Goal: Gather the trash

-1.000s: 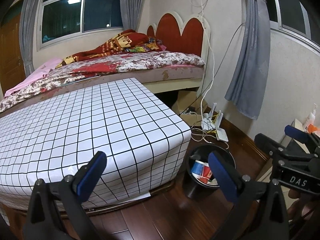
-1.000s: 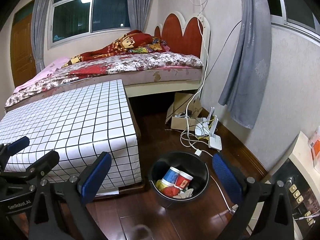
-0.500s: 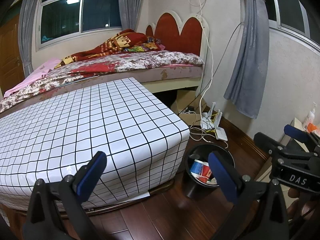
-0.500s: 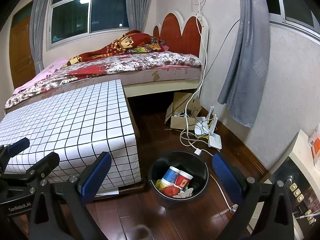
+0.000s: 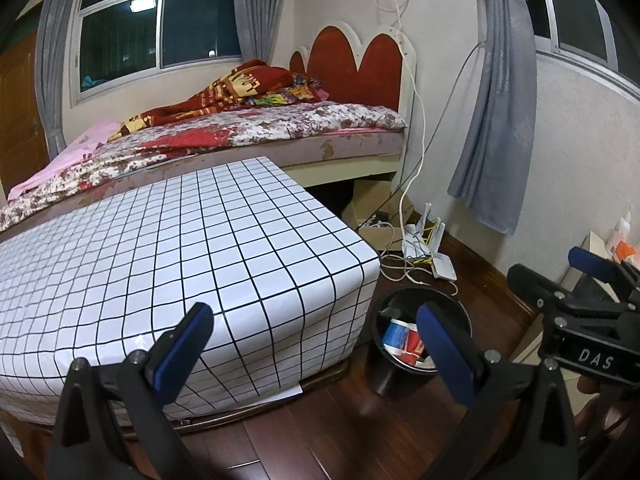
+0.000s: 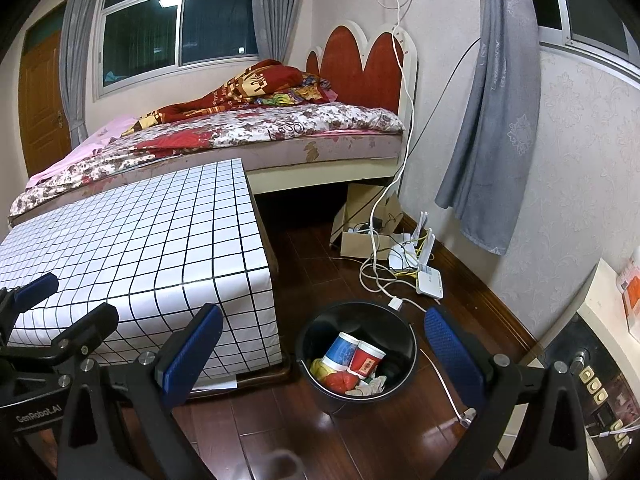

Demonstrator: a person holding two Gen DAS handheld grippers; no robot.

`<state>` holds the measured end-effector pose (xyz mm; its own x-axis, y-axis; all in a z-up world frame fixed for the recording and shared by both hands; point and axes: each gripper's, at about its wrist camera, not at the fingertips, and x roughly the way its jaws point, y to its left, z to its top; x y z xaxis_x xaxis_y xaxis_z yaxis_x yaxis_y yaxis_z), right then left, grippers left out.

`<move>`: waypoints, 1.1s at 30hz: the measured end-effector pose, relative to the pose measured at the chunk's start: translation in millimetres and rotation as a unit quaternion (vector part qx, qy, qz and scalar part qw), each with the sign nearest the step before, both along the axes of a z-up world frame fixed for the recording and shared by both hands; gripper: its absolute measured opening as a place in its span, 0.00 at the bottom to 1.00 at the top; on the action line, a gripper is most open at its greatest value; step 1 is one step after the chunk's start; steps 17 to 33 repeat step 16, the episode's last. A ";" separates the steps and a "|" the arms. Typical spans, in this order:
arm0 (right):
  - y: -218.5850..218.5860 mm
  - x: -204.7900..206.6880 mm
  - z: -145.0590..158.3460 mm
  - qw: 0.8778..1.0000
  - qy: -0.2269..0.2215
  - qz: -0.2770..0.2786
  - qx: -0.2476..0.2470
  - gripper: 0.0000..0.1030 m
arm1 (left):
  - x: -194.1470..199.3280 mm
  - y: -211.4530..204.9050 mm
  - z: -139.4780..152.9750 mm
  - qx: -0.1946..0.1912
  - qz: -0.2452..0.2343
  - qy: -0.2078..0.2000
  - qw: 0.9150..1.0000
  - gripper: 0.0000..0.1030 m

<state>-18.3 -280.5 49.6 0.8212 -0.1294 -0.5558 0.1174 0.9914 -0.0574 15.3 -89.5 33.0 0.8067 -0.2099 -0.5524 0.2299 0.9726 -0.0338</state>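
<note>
Bedroom floor: black bin [image 6: 356, 354] with trash, beside the grid-covered worktop [image 6: 132, 248].

Bin holds a blue paper cup [image 6: 339, 350], a red paper cup [image 6: 366, 362], and crumpled red and white scraps. Left hand-held gripper [image 5: 312, 354] spread wide, empty, above the worktop's corner. Right hand-held gripper [image 6: 322, 354] spread wide, empty, over the bin. Cables and a white router [image 6: 430, 282] lie on the floor behind.

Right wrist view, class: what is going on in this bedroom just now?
A person holds two grippers, both open and empty, above the wooden floor. The right gripper faces a black bin that holds two paper cups and crumpled wrappers. The left gripper hovers beside the checked table.
</note>
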 end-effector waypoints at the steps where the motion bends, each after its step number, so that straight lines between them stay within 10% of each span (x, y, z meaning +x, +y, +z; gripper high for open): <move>1: -0.1 0.1 0.2 1.000 0.001 0.000 0.000 0.99 | 0.3 -0.5 -0.1 0.003 -0.001 0.000 1.000 0.99; 33: -3.2 -0.7 -8.2 1.000 0.004 -0.004 0.003 0.99 | 4.4 -1.9 -1.4 0.006 -0.023 0.003 1.000 0.99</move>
